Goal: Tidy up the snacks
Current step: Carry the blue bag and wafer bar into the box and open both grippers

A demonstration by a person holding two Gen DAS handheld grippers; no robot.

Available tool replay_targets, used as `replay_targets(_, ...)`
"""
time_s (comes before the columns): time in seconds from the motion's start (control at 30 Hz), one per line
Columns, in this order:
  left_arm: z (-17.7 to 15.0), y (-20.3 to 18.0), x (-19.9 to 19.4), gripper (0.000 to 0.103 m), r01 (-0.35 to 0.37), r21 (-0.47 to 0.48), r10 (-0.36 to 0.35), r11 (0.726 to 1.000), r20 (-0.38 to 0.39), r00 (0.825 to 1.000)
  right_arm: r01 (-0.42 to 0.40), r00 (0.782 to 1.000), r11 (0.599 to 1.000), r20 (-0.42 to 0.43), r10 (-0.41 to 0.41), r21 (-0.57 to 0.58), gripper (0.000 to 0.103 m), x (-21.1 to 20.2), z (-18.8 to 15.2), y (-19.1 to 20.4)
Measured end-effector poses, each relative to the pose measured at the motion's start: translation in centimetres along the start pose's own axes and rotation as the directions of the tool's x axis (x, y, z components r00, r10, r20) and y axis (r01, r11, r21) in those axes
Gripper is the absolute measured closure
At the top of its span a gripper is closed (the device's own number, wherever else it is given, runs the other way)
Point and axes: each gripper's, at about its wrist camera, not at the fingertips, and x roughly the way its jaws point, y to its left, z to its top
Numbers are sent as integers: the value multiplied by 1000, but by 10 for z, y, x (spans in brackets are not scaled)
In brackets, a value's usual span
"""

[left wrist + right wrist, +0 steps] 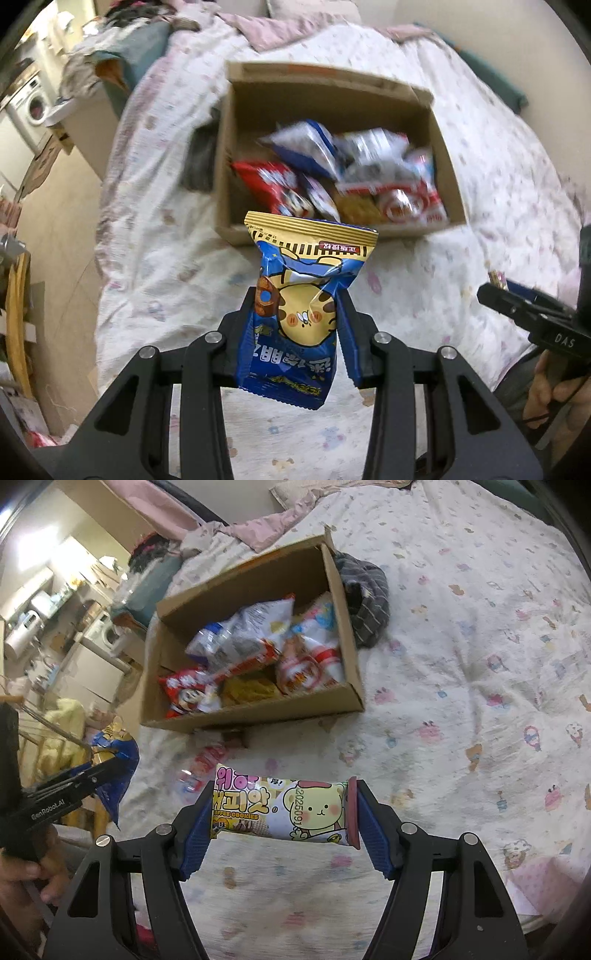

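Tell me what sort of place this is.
Most likely a bedroom in a small home. The cardboard box of snacks sits on a bed covered with a cartoon-print quilt, a pillow lies at the far end, and a washing machine shows beyond.

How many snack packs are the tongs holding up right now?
2. The left tongs pinch a blue and yellow snack bag upright. The right tongs grip a yellow coffee cookie pack sideways. More snacks sit in the cardboard box, some perhaps hidden.

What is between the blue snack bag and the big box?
Just bedsheet between the blue snack bag and the cardboard box, seen in the left wrist view.
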Motion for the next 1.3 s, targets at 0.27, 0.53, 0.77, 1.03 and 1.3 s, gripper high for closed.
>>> replay_targets(0.27,34,29,-24,67,-17,-84,25,996,93,995,-78,996,997,35,78,11,31,-11,31,24)
replay_targets(0.53,75,27,-19,67,13,-90,-1,996,133,991,-74,996,997,42,76,-36,31,7,77,46)
replay_targets(0.77,109,22,17,67,59,-143,-45,988,98,994,-41,995,996,84,47,-75,30,26,127,58)
replay_targets(1.03,127,18,60,67,38,-156,-19,987,121,993,53,993,988,115,-36,-144,30,71,150,54)
replay_targets(1.3,139,12,86,67,64,-144,-51,987,94,994,39,995,992,93,-27,-123,29,93,169,43)
